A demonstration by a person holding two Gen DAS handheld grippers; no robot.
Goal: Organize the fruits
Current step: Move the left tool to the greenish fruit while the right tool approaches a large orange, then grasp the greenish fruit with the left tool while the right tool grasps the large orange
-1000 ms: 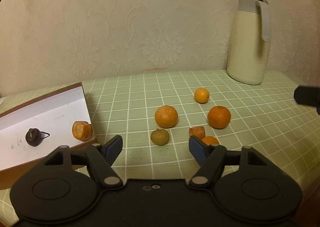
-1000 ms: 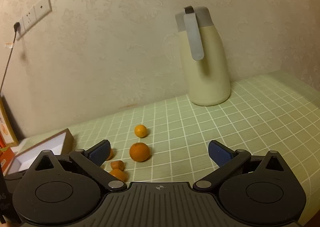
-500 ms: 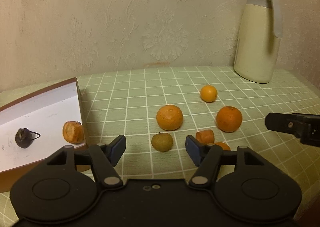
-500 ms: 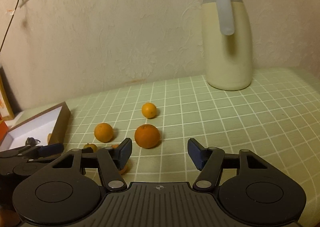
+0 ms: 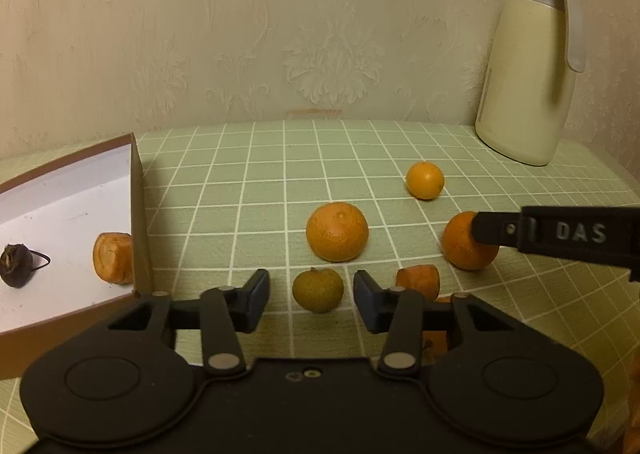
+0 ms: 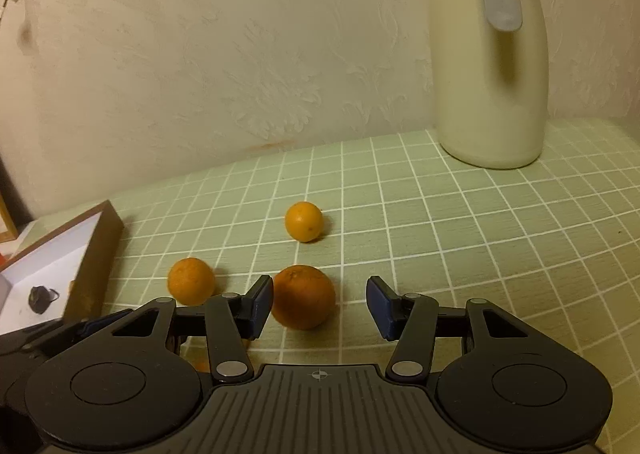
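Note:
My left gripper straddles a small green-brown fruit on the checked tablecloth. Its jaws are closing, with a gap still showing on both sides of the fruit. My right gripper is around a dark orange and also closing. The left pad is at the peel, while the right pad stands apart. In the left wrist view one of the right gripper's fingers lies against that orange. A bigger orange and a small one lie behind.
An open brown box at the left holds an orange chunk and a dark round fruit. Another orange chunk lies by my left gripper's right finger. A cream jug stands at the back right against the wall.
Both grippers moved forward and down toward the fruits, and their jaws narrowed. The right one swung in from the right to straddle the dark orange.

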